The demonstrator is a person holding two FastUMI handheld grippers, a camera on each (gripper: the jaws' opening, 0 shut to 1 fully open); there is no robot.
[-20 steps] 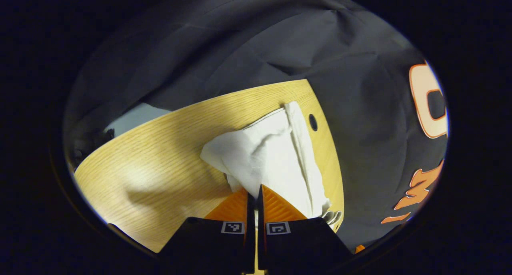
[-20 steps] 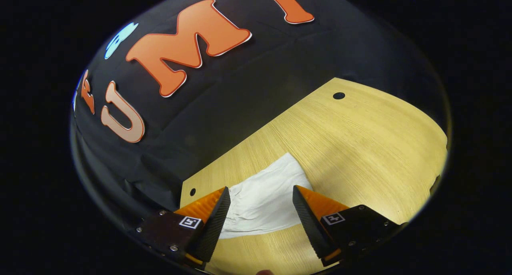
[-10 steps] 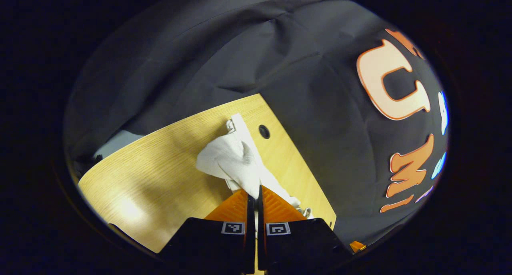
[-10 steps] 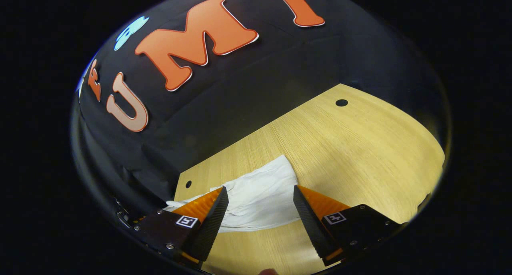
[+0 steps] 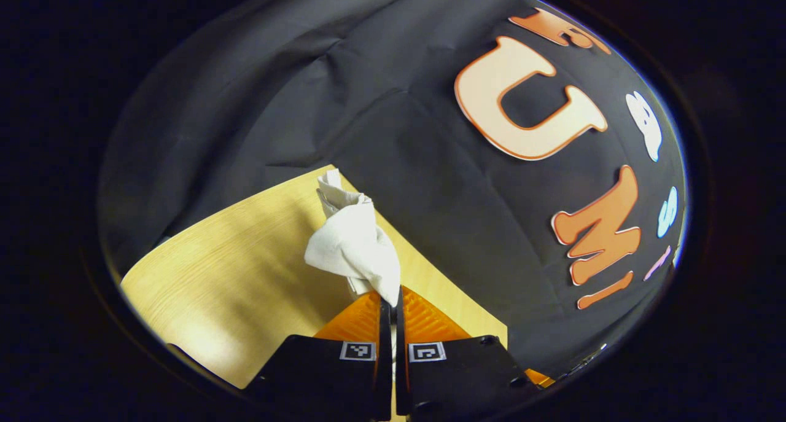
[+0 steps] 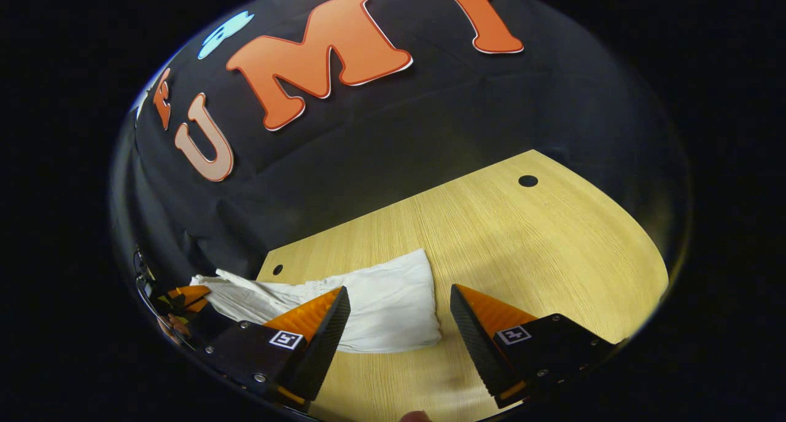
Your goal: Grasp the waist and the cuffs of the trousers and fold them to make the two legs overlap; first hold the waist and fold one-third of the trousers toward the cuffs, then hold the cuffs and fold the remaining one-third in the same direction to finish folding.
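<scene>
- In the left gripper view, the white trousers (image 5: 356,244) are bunched into a crumpled mass, so which part of the garment is pinched cannot be made out; their lower end is hidden behind the fingers.
- In the right gripper view, the trousers (image 6: 374,299) run off to the left behind the gripper's own left finger (image 6: 322,333), and their far end is blurred at the picture's edge, next to the other gripper, which is too small and distorted to read.
- The left gripper (image 5: 390,302) points forward over the far edge of the wooden counter (image 5: 233,268), towards the booth's black cloth wall; its fingers are pressed together on a fold of the trousers, which rise from the tips.
- The right gripper (image 6: 399,314) is angled down over the counter (image 6: 540,250), with its fingers spread wide and nothing between them.
- The flat end of the trousers lies on the counter just ahead of the right gripper's left finger, reaching into the gap between the fingers without touching the right one.
</scene>
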